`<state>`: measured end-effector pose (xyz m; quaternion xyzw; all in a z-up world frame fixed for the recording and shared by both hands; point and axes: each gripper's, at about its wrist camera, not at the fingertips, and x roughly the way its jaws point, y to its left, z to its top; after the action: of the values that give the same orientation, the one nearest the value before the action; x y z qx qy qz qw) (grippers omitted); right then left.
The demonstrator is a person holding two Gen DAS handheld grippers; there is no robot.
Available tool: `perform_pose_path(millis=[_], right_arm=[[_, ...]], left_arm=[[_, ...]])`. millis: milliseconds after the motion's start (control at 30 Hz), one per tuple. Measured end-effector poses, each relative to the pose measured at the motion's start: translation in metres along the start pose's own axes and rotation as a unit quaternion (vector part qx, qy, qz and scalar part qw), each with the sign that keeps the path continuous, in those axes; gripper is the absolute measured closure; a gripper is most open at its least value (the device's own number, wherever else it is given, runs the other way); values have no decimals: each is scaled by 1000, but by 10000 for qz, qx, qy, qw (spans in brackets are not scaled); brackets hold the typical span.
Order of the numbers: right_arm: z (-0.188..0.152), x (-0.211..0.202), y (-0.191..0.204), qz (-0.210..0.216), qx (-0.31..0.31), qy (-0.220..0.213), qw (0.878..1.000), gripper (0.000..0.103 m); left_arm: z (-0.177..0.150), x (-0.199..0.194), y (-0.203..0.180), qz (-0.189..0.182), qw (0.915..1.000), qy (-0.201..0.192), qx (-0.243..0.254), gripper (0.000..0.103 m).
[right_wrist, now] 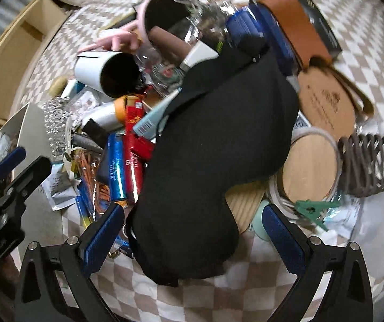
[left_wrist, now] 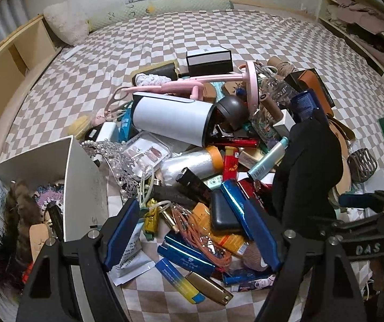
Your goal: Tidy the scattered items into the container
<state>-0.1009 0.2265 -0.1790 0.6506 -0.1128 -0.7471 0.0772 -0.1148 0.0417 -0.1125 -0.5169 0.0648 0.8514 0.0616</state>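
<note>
Right wrist view is showing the right claw point(right_wrist: 193, 237) hanging spread over a black fabric pouch point(right_wrist: 213, 145) that is lying on top of the pile on the checkered bed point(right_wrist: 165, 297), touching nothing. It is looking soft, light and floppy, so pinching its narrow near end seems best. The left claw point(left_wrist: 192, 238) is spread too, beside the white container point(left_wrist: 82, 187).

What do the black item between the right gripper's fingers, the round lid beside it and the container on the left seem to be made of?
Black item: soft matte fabric, going by its limp, draped shape with no shine. Round lid: pale wood or bamboo, with visible grain and a dull finish. Container: smooth white rigid sheet with thin flat walls, likely plastic or coated board; the frames leave it open.
</note>
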Motion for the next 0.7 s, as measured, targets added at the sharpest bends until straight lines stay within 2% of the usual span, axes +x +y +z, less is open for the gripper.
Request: perform_pose_path(millis=[133,267,333,433,500,533,600,700], right_arm=[[4,13,-4,174,207,286,9992,1],[7,26,-2,258,259,529,9979,16],[7,29,1,144,193,570,9981,18],[5,27,4,50,74,565,9984,26],[3,22,2,189,83,554,9983,41],[3,19,2,258,88,548,9981,45],[2,15,-2,350,126,516,9980,59],[0,8,-7,492,223,453,9975,70]], left_arm=[[-2,1,0,-179,9998,69,-27,23],[-5,4,0,-233,9996,164,-32,23],[-6,6,-1,-227,9995,214,4,23],[-9,10,-2,-222,9993,283,88,23],[-12,13,-3,-264,9990,346,142,23],[-13,14,-3,-293,9987,380,159,23],[-15,17,-5,-343,9983,442,190,23],[-18,21,-8,-427,9975,523,231,23]])
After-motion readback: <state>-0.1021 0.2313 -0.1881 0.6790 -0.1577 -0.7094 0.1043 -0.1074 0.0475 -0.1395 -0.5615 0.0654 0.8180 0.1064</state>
